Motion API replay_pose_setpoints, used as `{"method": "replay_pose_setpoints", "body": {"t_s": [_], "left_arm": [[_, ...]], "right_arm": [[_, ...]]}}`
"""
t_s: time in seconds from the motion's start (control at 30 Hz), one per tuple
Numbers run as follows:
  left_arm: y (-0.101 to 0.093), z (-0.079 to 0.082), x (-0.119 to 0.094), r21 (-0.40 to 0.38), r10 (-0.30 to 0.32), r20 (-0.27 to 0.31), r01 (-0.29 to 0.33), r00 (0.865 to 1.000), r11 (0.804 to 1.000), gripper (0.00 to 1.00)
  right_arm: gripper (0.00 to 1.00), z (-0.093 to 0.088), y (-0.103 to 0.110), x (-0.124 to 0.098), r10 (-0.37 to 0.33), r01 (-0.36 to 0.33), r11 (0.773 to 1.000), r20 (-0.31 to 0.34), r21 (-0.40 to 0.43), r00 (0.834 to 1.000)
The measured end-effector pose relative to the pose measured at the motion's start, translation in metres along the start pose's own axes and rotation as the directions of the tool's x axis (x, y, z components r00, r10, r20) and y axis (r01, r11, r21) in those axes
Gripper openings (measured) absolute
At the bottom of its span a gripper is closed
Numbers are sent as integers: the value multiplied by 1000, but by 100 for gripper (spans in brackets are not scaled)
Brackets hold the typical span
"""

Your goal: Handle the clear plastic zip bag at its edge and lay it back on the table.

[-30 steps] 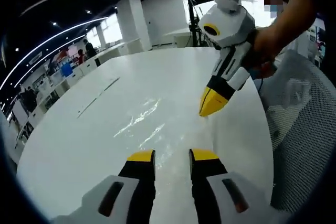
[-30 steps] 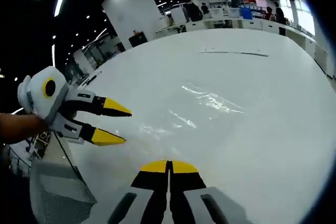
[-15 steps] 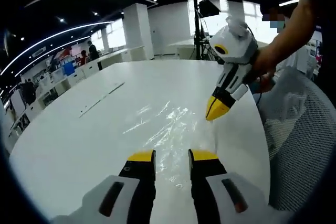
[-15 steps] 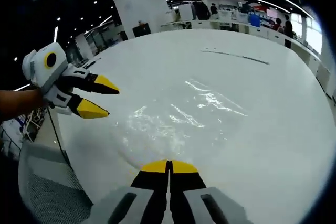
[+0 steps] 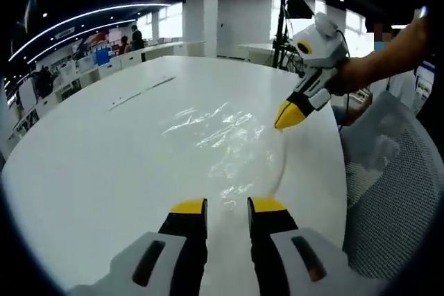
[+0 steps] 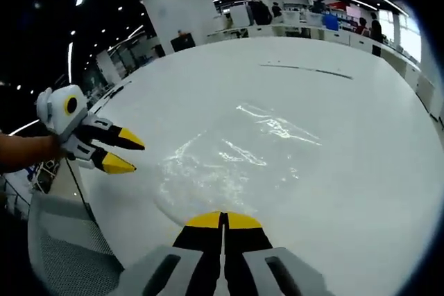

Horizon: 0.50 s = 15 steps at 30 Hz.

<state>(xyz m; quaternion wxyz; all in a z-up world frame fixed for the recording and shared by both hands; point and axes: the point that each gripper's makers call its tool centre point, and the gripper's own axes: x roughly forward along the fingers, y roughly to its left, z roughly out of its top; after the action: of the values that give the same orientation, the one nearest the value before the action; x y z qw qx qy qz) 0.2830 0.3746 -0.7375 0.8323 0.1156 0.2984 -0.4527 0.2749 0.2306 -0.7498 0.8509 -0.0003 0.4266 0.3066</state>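
In the left gripper view the left gripper [image 5: 227, 206] hovers with jaws narrowly parted and nothing between them; the clear bag [image 5: 225, 140] lies flat and crinkled on the white table [image 5: 83, 164], its long axis running away toward the far edge; the right gripper [image 5: 288, 116], jaws pressed together, meets the bag's near corner, though whether it pinches the plastic cannot be told.
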Motion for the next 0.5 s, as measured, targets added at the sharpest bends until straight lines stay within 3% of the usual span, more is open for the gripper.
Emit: {"method": "replay_pose_setpoints", "body": {"t_s": [0.17,0.23,0.33,0.5], "left_arm": [[2,-7,6,-67,-12,-34,10,999,998,19],[1,-9,10,-154,-26,-46,19,999,988,19],[-5,-7,14,-288,-57,-41,43,998,957,18],[-7,-8,25,-392,-84,-47,59,995,918,17]], "right_arm": [[0,0,-1,0,0,0,1000,3,-11,1000],[0,-1,-1,0,-1,1,1000,2,-17,1000],[0,-2,0,-1,1,-1,1000,4,-18,1000],[0,-3,0,0,7,-7,1000,5,-10,1000]]}}
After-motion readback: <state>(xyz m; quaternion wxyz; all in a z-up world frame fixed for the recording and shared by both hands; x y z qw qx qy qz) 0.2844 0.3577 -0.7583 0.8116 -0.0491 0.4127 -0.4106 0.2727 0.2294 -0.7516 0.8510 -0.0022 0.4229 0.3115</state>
